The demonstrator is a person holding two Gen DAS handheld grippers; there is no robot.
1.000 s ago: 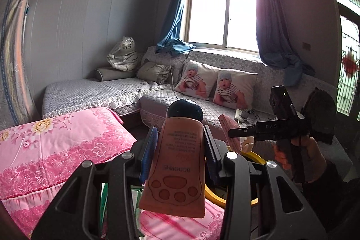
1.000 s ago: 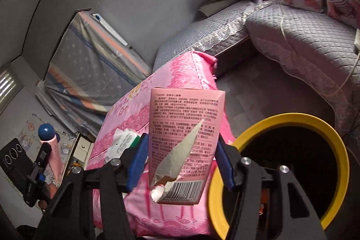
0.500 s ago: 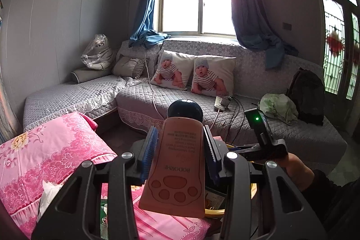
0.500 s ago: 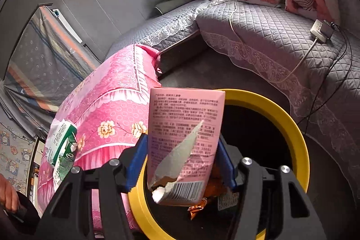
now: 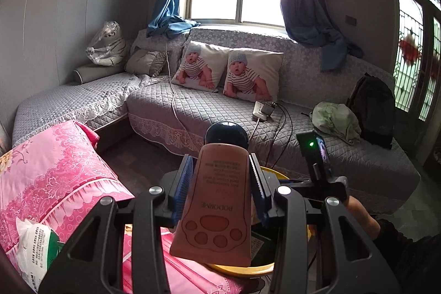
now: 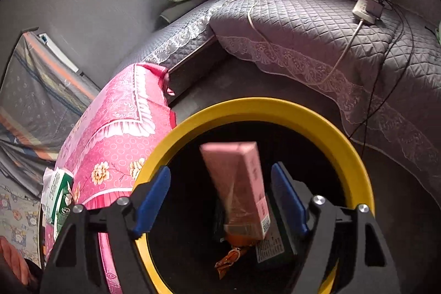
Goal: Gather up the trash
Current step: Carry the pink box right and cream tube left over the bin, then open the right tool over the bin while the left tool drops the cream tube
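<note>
The pink carton [image 6: 239, 189] is motion-blurred in the mouth of the yellow-rimmed bin [image 6: 275, 109], between the spread jaws of the right gripper [image 6: 220, 196] and touching neither blue pad; I judge it is dropping free into the bin. Under it, at the bin's bottom, lie an orange wrapper [image 6: 230, 258] and a dark printed box [image 6: 271, 247], so some trash is already collected.

The left gripper [image 5: 219, 183] is clamped on a brown tube [image 5: 217, 205] with a paw print and a dark round cap, held cap-forward. From the left wrist view the tube sits over the near part of the bin's rim, so its release looks like the next step, though I cannot tell how squarely it is over the opening.

Still to collect, as far as shown: a white-and-green packet [image 6: 59, 200] lying on the pink floral cloth [image 6: 121, 128] near the cloth's edge closest to the camera, well apart from the bin-side edge. Beyond stands the grey quilted sofa [image 6: 317, 26] with a power strip [image 6: 365, 10] on it.
</note>
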